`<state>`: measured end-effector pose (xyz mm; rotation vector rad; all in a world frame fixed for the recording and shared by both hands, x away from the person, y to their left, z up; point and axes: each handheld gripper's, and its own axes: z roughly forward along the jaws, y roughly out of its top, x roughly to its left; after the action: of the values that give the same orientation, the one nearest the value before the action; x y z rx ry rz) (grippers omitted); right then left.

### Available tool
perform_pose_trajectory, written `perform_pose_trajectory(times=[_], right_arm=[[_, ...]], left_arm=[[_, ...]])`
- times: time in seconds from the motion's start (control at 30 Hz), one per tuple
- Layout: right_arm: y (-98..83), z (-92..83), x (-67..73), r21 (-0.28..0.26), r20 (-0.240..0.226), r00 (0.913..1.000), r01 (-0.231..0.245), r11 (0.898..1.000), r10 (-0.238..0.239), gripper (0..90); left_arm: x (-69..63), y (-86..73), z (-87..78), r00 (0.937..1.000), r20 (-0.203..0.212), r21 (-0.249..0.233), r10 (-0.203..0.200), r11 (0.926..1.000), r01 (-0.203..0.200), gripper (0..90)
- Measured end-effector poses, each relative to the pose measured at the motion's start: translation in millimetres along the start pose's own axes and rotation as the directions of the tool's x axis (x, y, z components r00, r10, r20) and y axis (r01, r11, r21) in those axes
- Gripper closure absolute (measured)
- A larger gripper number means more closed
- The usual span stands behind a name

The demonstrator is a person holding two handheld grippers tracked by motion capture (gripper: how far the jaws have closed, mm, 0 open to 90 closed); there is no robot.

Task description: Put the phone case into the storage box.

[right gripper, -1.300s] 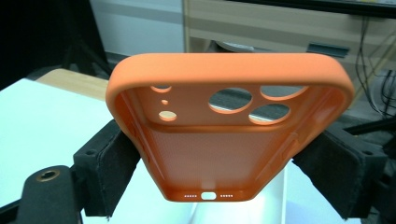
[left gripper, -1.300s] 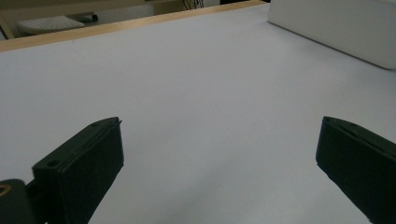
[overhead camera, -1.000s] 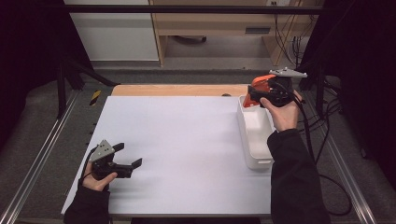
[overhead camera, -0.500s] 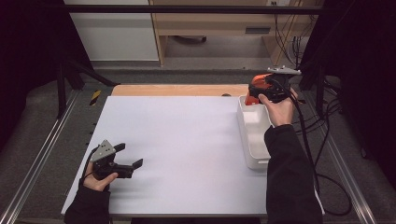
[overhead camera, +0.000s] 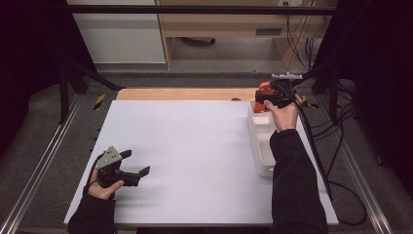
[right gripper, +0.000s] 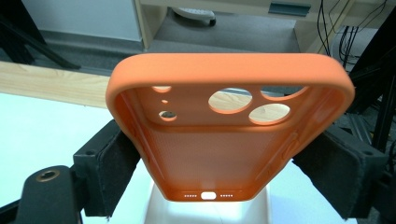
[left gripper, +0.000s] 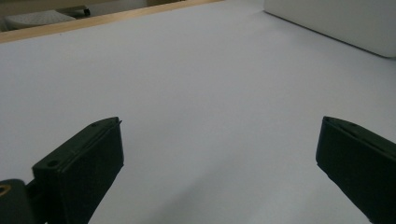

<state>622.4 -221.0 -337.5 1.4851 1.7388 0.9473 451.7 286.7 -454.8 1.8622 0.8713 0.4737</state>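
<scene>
Right tongs [overhead camera: 267,99] dropped slightly toward 12 o'clock, over the white tray's [overhead camera: 260,146] far end, pinching the orange phone case [right gripper: 224,126] across its long sides. Case looked light, soft, flexy, so side-rail grip suited it. Left tongs [overhead camera: 134,163] sat spread, empty, on the surface [overhead camera: 195,146] at 7 o'clock.

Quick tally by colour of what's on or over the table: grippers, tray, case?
Black: 2, left gripper and right gripper
White: 1, tray
Orange: 1, phone case, clamped in the right gripper
Total: 4
</scene>
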Motion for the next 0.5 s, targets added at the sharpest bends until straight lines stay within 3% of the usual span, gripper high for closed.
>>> perform_pose_trajectory(times=[0.5], right_arm=[[-8.0,31.2,3.7,0.058,0.036,0.9992,-0.019,0.998,0.016,16.1]], left_arm=[[-0.5,-1.0,2.5,1.0,0.003,0.015,0.008,0.9999,-0.008,0.3]])
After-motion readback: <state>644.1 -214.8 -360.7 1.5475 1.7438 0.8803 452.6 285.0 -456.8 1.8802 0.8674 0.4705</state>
